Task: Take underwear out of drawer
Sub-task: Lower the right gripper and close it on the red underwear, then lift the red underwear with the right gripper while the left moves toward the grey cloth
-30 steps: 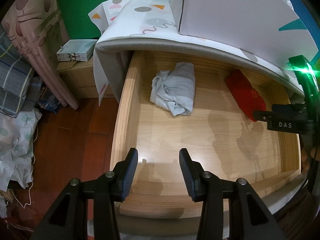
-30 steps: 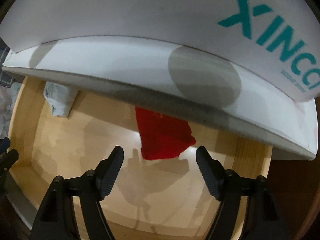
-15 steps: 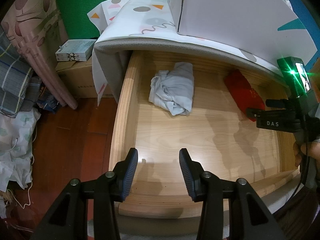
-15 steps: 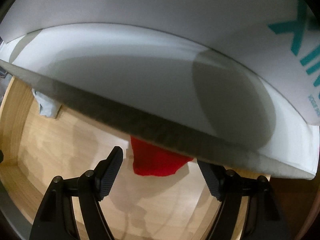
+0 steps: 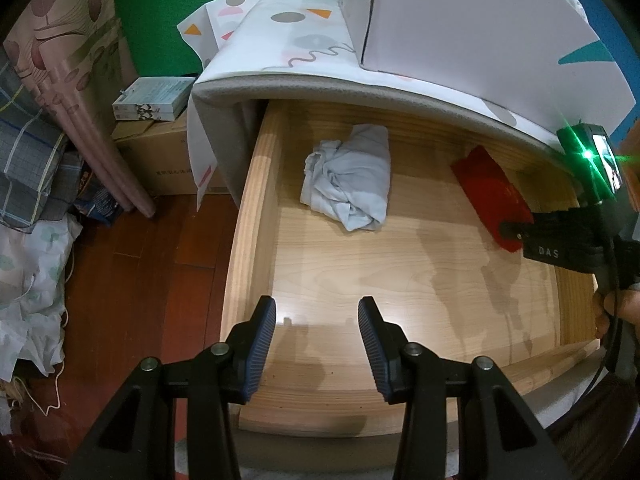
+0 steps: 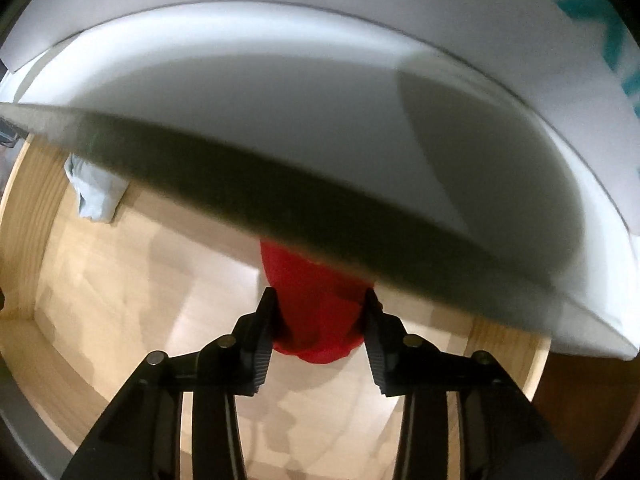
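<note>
The open wooden drawer (image 5: 256,208) holds crumpled pale grey underwear (image 5: 352,184) at the back left and folded red underwear (image 5: 492,196) at the back right. My left gripper (image 5: 316,336) is open and empty above the drawer's front edge. My right gripper (image 6: 318,336) is open, its fingers on either side of the near end of the red underwear (image 6: 316,312); I cannot tell if they touch it. The grey underwear also shows in the right wrist view (image 6: 96,192). The right gripper also shows in the left wrist view (image 5: 516,232), its fingertips hidden against the red cloth.
A white patterned mattress edge (image 5: 360,92) overhangs the drawer's back and hides part of the red underwear (image 6: 280,208). A white box (image 5: 460,16) stands on it. Cardboard boxes (image 5: 160,152), a curtain and piled cloth lie on the wooden floor at left.
My right gripper has gone down and forward into the drawer until its fingers flank the red underwear. The left gripper has barely moved.
</note>
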Tool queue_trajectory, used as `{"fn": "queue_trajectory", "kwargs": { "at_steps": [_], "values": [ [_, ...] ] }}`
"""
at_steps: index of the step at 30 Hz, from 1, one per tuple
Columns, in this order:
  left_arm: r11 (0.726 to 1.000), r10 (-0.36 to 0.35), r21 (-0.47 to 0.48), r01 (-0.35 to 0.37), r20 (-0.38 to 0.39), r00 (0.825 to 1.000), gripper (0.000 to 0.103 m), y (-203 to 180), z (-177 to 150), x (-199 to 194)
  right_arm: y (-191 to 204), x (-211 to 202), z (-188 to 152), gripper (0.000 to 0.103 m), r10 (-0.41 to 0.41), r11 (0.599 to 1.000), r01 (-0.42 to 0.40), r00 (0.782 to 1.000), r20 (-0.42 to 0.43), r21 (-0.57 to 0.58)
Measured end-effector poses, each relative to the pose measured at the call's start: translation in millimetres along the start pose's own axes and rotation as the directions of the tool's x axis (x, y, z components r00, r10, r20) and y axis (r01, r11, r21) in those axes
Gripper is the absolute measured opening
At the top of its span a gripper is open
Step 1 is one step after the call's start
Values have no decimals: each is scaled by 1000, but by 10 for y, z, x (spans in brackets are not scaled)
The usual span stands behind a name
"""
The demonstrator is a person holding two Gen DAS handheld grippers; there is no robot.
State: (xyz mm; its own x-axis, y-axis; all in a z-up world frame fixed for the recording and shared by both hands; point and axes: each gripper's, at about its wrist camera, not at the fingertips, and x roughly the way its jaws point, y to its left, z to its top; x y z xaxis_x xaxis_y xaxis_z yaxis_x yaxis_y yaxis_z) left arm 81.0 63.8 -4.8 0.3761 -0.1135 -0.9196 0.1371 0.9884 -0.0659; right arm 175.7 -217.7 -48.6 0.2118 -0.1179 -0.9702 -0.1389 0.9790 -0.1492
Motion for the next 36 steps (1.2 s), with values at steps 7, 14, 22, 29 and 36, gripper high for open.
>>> {"fn": "queue_trajectory", "kwargs": {
  "at_steps": [7, 14, 22, 29, 36],
  "values": [
    [1000, -3, 2, 3, 2, 1000, 44, 35, 1, -11, -71, -5, -128, 35, 31, 999, -29, 996, -81, 22],
    [1000, -3, 3, 3, 3, 1000, 44, 28, 3, -10, -201, 13, -360, 37, 64, 998, -59, 986, -154, 35],
    [1000, -2, 0, 2, 1, 1000, 44, 29, 5, -8, -203, -25, -368, 51, 33, 999, -35, 988, -151, -11],
    [1000, -1, 3, 1, -3, 1000, 44, 38, 0, -16, -66, 18, -153, 60, -8, 998, -2, 988, -156, -64],
    [1000, 3, 5, -3, -9, 1000, 44, 41, -5, -13, -170, 21, -239, 50, 18, 999, -24, 986, -165, -31]
  ]
}}
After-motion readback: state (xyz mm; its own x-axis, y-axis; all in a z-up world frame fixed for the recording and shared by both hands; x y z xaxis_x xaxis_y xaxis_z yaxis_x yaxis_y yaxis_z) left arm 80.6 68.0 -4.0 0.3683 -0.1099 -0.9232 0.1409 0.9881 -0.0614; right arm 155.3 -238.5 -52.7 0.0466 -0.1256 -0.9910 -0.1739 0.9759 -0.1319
